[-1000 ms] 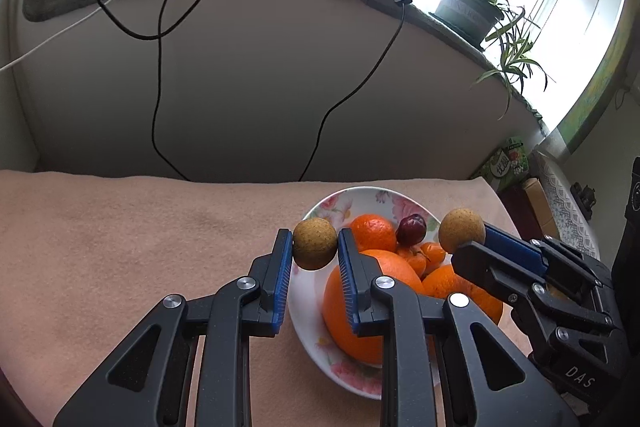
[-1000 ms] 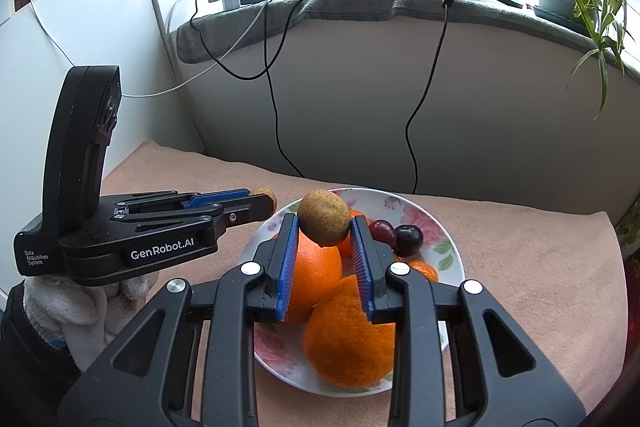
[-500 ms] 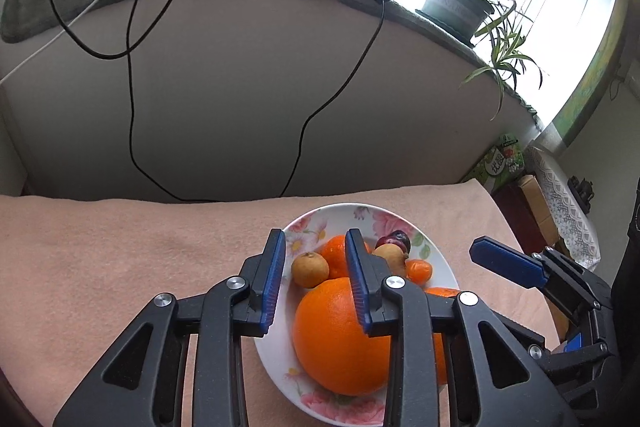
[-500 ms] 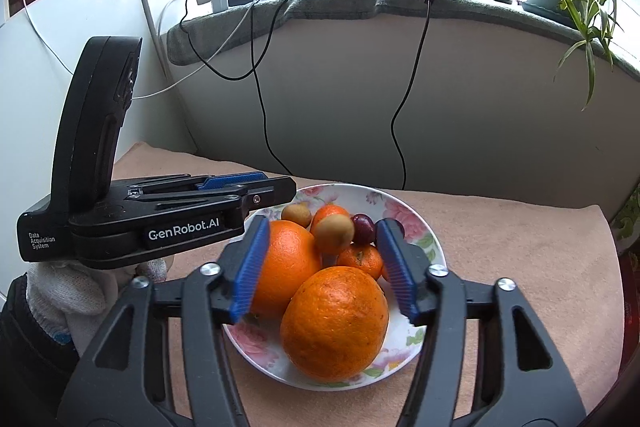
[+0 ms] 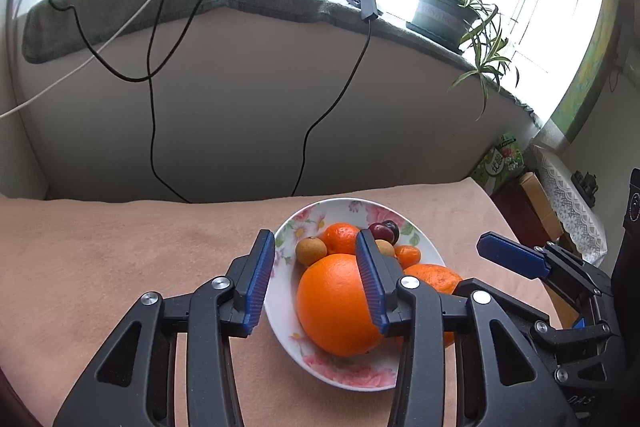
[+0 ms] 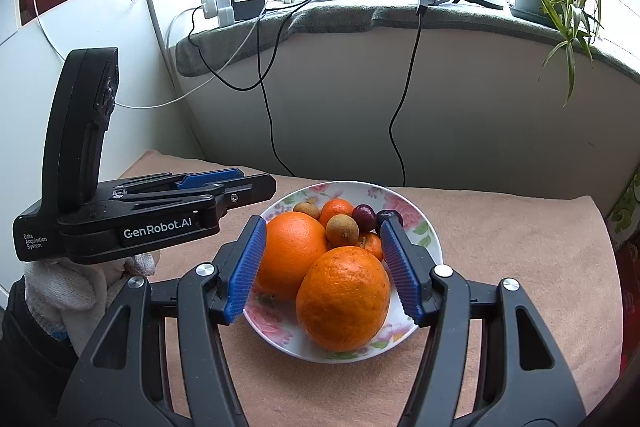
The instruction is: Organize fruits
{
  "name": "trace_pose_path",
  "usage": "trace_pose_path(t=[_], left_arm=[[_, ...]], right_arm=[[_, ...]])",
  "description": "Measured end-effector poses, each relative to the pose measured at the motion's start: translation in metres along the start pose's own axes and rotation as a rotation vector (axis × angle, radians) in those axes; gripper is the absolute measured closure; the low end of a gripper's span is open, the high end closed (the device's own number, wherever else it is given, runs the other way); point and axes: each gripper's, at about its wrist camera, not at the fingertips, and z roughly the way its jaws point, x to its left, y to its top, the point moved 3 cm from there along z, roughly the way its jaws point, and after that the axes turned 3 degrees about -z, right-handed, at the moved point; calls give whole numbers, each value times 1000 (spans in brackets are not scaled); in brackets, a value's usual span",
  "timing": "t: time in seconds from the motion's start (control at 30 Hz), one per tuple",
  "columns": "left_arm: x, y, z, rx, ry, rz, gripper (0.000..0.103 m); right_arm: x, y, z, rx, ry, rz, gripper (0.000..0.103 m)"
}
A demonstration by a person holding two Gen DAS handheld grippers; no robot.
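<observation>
One white floral-patterned ceramic plate (image 6: 430, 237), lying ahead of and below both sets of jaws.

On it, counted from the right wrist view:
- two large round oranges (image 6: 343, 303), nearest the jaws
- two small orange mandarins (image 6: 335, 209), beyond the oranges
- two small round tan-brown longans (image 6: 342, 229), one on top of the pile, one at the far left
- two dark red cherries (image 6: 363, 217), far right, touching

Eight fruits in all.
</observation>
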Motion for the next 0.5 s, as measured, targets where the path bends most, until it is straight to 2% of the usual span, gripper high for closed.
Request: trace_pose_path(t=[0.03, 0.13, 0.23, 0.4, 0.47, 0.5], left_arm=[[-1, -1, -3, -5, 4, 2, 62], [-2, -4, -12, -19, 9, 6, 62], [-4, -8, -23, -39, 22, 12, 51], [-10, -19, -41, -65, 55, 31, 39], [-13, -24, -47, -77, 68, 39, 33], [-14, -26, -51, -81, 76, 45, 32]], right_arm=[[0, -1, -3, -5, -3, 2, 40], [1, -3, -12, -25, -10, 8, 30], [1, -7, -19, -32, -15, 10, 30], [-2, -12, -28, -45, -24, 39, 30], [-3, -14, -33, -57, -34, 50, 14], [-3, -15, -37, -69, -42, 53, 11]])
